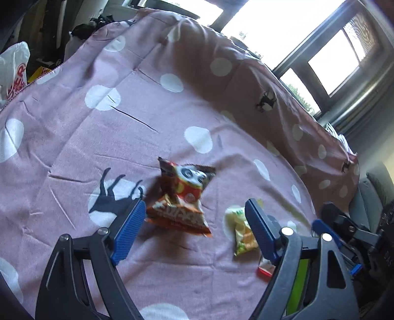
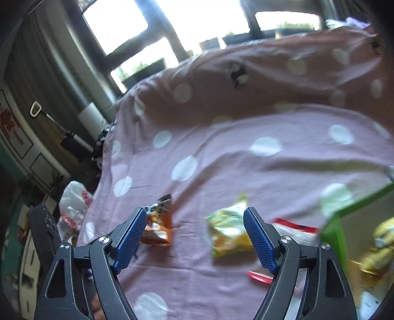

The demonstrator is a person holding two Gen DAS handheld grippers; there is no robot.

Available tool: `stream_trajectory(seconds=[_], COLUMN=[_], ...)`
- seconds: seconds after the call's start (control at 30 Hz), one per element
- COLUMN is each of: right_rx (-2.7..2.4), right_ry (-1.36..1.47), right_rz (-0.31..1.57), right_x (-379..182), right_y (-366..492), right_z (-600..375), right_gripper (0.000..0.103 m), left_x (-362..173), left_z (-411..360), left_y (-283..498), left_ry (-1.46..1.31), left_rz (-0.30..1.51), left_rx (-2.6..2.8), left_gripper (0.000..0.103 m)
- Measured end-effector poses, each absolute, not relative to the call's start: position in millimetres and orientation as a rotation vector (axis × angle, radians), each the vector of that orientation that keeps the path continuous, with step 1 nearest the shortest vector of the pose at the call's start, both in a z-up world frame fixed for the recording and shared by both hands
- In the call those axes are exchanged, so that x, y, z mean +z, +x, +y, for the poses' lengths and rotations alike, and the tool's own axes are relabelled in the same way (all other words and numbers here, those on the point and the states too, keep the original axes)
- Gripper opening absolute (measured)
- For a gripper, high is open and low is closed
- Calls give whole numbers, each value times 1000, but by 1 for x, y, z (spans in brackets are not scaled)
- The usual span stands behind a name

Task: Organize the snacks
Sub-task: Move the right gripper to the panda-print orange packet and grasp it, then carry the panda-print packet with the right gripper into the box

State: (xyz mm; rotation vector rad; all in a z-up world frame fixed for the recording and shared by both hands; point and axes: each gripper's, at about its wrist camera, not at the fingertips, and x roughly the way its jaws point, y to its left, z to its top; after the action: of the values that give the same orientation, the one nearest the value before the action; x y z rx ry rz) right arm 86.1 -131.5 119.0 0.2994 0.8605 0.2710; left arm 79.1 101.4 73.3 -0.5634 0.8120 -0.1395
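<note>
Two grippers held over a pink polka-dot bedspread [image 1: 73,152]. Left gripper [image 1: 194,229] spread wide, released, gripping nothing; blue ribbed pads [image 1: 129,231] apart on either side of an orange snack bag [image 1: 181,211]. Lay just past the left pad, overlapped at its far end by a red-and-brown panda packet [image 1: 187,179], both near the middle of the bedspread. Nearer the right-hand edge, a yellow-green snack bag [image 1: 240,233], partly hidden behind the left gripper's right pad, with a red-and-white packet [image 1: 265,268] just beside it toward the near edge. Could see part of the right gripper [image 1: 327,231] from the left wrist, at the bedspread's right edge.

Right gripper [image 2: 194,236] likewise released, jaws wide, nothing between the pads [image 2: 258,241] but bare cloth. Same yellow-green bag [image 2: 227,233] seen lying just left of its right pad, apparently not touched; orange bag [image 2: 157,233] beside its left pad. Green-rimmed cardboard box [image 2: 337,221] at the right, with yellow packets [image 2: 379,248] inside, blurred. White plastic bag with red print [image 2: 73,209] off the bedspread's left edge. Windows [image 2: 172,22] beyond the far edge.
</note>
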Motion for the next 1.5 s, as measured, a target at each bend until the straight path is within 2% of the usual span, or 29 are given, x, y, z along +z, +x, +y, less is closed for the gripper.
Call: stream_trajectory(seconds=[0.1,0.33,0.4,0.53,0.57,0.63,0.73,1.13,1.5], right_rx=[354,483,490,548,572,591,582,394,233], right_ry=[320,380,368,423,448,466,489,532,627], right_rz=[964,1148,1187,1260,1257,1250,1238,1000,848], right_x=[97,50,38,18,17,16,21,106,146], right_y=[118,161,164,169,169,164,151,31,-58], right_z=[-99,-57,-50,-46,-48,-51,-59,-144,-228], right_gripper=[81,80,72,57,52,51,49,49,49], left_x=[62,40,33,23,24,28,34,106,143], left_z=[110,115,116,112,111,107,99,6,-90], left_y=[89,103,107,108,107,104,95,1,-62], left_ry=[-598,-649,-677,-684,-672,-641,-602,-399,-205], left_rz=[840,934,970,1019,1017,1014,1028,920,882], left_rx=[-127,-173,-206,-256,-259,-282,-305,-534,-682], left_gripper=[77,63,58,55,54,49,47,47,46])
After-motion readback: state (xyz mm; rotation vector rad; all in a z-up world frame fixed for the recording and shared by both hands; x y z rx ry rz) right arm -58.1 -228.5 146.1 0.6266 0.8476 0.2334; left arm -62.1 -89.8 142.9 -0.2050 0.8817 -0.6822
